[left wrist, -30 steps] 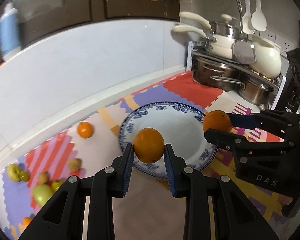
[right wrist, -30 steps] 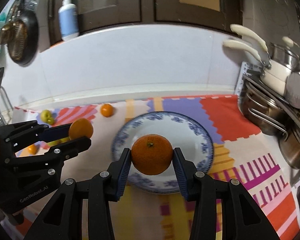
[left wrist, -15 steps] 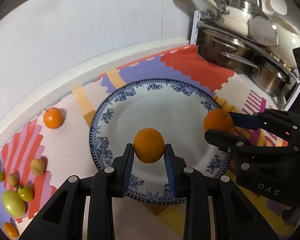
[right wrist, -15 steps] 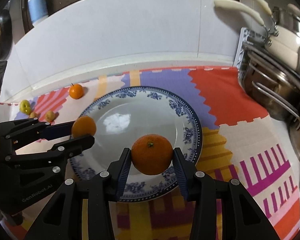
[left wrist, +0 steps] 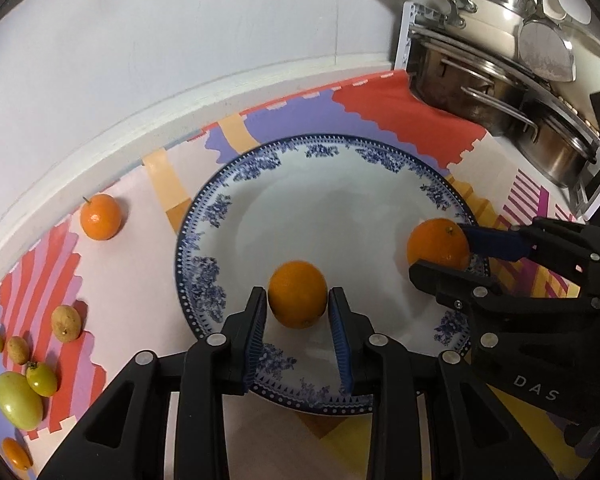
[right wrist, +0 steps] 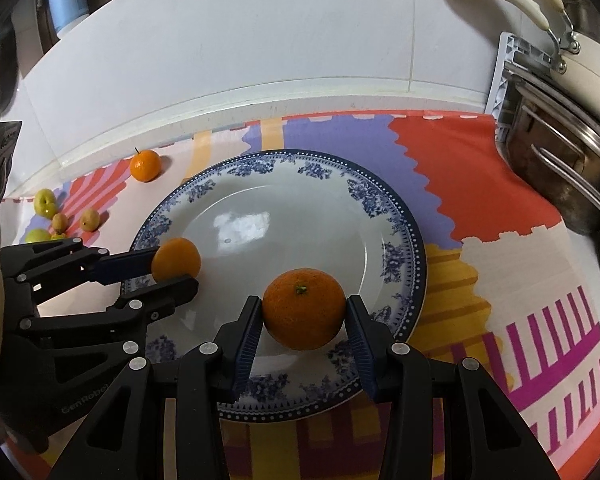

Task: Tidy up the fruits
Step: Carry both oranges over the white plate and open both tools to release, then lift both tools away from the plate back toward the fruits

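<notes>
A wide white plate (right wrist: 404, 240) with a dark blue floral rim lies on the patterned mat (right wrist: 480, 184), and both grippers reach over its near edge. The right gripper (right wrist: 304, 314) has its blue pads pressed on either side of a large, dimpled orange (right wrist: 303, 307) with a green stem scar on top, low over the plate's near rim. The left gripper (left wrist: 298, 305) stands slightly parted around a smaller, smooth orange (left wrist: 297, 299) on the plate, a thin gap showing at each pad.
</notes>
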Demonstrator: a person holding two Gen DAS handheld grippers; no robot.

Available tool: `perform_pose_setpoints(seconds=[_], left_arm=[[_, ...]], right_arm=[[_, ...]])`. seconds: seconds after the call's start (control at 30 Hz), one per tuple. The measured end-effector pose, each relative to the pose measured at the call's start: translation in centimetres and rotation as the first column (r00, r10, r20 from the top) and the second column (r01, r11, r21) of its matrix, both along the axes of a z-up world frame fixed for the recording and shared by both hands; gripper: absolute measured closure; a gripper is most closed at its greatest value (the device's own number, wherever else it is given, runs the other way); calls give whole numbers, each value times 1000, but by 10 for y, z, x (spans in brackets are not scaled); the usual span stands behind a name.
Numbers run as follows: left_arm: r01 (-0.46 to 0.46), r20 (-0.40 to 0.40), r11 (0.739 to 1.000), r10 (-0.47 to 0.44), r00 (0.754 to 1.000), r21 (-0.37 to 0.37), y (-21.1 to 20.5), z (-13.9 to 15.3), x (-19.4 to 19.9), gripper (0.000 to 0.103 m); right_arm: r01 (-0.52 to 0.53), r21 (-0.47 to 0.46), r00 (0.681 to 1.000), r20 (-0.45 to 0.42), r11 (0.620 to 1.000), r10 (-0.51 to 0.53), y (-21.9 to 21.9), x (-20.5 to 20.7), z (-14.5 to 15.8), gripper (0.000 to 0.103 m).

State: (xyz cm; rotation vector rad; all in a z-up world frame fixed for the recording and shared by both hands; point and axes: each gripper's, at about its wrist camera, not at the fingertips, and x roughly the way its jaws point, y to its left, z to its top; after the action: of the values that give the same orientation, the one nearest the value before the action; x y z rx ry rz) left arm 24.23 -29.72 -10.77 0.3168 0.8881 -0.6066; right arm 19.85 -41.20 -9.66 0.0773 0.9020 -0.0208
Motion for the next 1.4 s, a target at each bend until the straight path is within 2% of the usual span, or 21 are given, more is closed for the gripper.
perform_pose_setpoints(seconds=[0.03,0.13,0.17,0.23,0.3,0.4,0.63,0.9,1.1,1.4], left_arm=[[-2,8,1000,2,1000,-3,2,3,-1,62],[-7,34,1000,8,999,-11,8,12,-8,58],[-12,43,1000,12,999,-18,11,17,-11,57],[-24,60,999,26,998,-34,18,25,-17,49],[-38,83,998,42,996,-52,27,35,-24,46],[-76,132,994,85,988,-73,44,52,-37,39],[-152,233,982,174,957,-111,87,86,-69,21],[-223,312,961,264,913,-162,138,120,-107,10],[-264,337,942,322,885,-208,180,135,-133,8],[-337,361,914,400,843,-226,235,142,-152,5]], right_arm=[[5,1,1000,-4,1000,-5,0,-1,0,59],[18,-2,1000,18,1000,-18,0,-7,6,53],[24,-9,999,24,1000,-24,0,-9,10,53],[28,-15,998,48,999,-27,1,-15,17,53],[36,-26,997,68,999,-34,5,-21,26,53],[44,-52,993,113,998,-38,14,-34,42,52],[52,-70,976,215,996,-36,40,-61,74,39],[18,-67,957,290,998,2,81,-91,99,32],[-27,-67,941,336,997,48,116,-108,112,30],[-91,-90,912,393,992,119,168,-118,120,28]])
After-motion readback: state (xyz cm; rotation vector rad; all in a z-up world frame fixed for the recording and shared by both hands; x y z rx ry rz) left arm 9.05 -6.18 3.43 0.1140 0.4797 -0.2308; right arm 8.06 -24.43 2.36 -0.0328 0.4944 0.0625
